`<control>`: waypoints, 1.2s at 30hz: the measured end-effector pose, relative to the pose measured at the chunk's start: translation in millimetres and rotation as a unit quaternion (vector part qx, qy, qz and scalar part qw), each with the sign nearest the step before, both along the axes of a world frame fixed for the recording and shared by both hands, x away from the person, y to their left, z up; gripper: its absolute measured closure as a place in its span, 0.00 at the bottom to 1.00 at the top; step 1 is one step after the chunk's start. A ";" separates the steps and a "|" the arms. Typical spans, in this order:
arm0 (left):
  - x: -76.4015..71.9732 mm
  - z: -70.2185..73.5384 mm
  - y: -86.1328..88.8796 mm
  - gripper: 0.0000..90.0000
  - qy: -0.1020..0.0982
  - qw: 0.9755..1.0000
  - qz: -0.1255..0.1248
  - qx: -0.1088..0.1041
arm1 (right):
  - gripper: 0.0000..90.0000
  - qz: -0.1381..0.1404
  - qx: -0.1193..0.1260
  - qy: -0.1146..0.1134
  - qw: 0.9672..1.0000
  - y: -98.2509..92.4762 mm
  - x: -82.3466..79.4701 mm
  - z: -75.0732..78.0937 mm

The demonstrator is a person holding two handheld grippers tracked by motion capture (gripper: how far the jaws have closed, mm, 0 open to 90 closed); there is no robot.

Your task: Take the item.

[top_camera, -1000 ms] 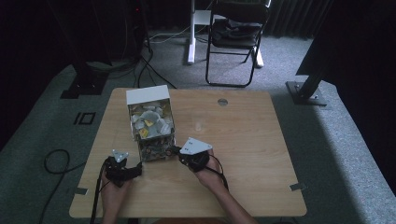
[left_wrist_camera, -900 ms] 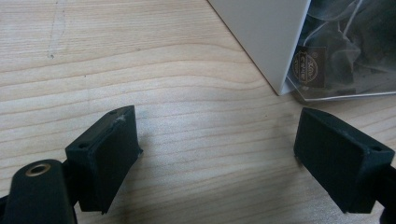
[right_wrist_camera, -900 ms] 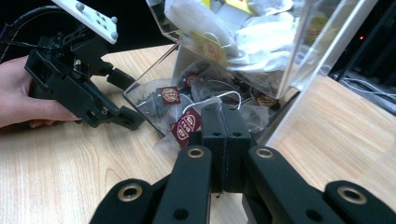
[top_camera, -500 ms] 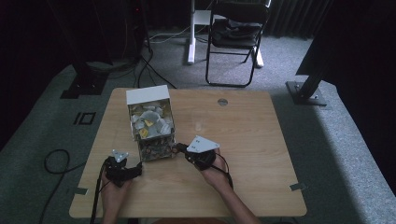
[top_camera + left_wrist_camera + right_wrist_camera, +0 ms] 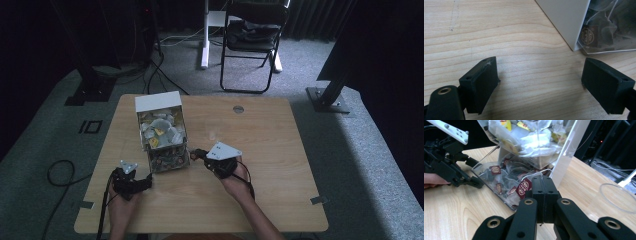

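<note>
From the high view, a clear dispenser box (image 5: 161,136) is standing near the left side of the wooden table (image 5: 280,165), its white back wall farthest from the person; the left gripper (image 5: 131,181) is resting just in front of the box's near left corner, and the right gripper (image 5: 199,154) is sitting just beside the box's near right corner, a grey plate on its top. What is between the right jaws is too small to tell from up there. The left gripper view is showing what the high view cannot: its two black jaws are standing wide apart over bare wood, gripping nothing, with the box's white wall and a dark tagged tea bag behind clear plastic at upper right. The right gripper view is showing its jaws pressed together on what seems to be the string of a tea bag (image 5: 524,187), whose dark red tag is hanging just beside the jaw tips, at the box's open front. The box is holding pale and yellow sachets above and dark bags with red tags below. A clear cup (image 5: 617,197) is standing right of the box.
</note>
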State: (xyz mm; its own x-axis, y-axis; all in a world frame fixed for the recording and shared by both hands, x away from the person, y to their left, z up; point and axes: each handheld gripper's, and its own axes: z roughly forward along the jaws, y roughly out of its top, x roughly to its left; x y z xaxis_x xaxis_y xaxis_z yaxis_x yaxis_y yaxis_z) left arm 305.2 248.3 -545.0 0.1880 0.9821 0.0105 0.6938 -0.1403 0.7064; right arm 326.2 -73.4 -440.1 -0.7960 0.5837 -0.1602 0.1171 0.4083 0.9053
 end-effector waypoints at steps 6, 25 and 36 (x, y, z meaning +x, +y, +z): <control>0.0 0.0 0.0 0.16 0.000 1.000 0.000 0.000 | 1.00 -0.008 0.001 -0.002 1.000 -5.4 3.9 1.8; 0.0 0.0 0.0 0.16 0.000 1.000 0.000 0.000 | 1.00 -0.024 0.010 -0.005 1.000 -13.3 15.6 6.4; 0.0 -0.1 0.1 0.16 0.000 1.000 -0.001 0.000 | 1.00 -0.035 0.011 -0.002 0.999 -15.8 23.4 7.9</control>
State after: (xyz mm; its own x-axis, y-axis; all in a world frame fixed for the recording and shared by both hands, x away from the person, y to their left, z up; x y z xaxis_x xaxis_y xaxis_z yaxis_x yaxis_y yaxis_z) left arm 305.2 248.5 -545.0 0.1895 0.9818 0.0112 0.6931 -0.1418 0.7067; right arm 349.6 -89.2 -432.2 -0.7530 0.6409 -0.1491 0.1411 0.3786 0.9147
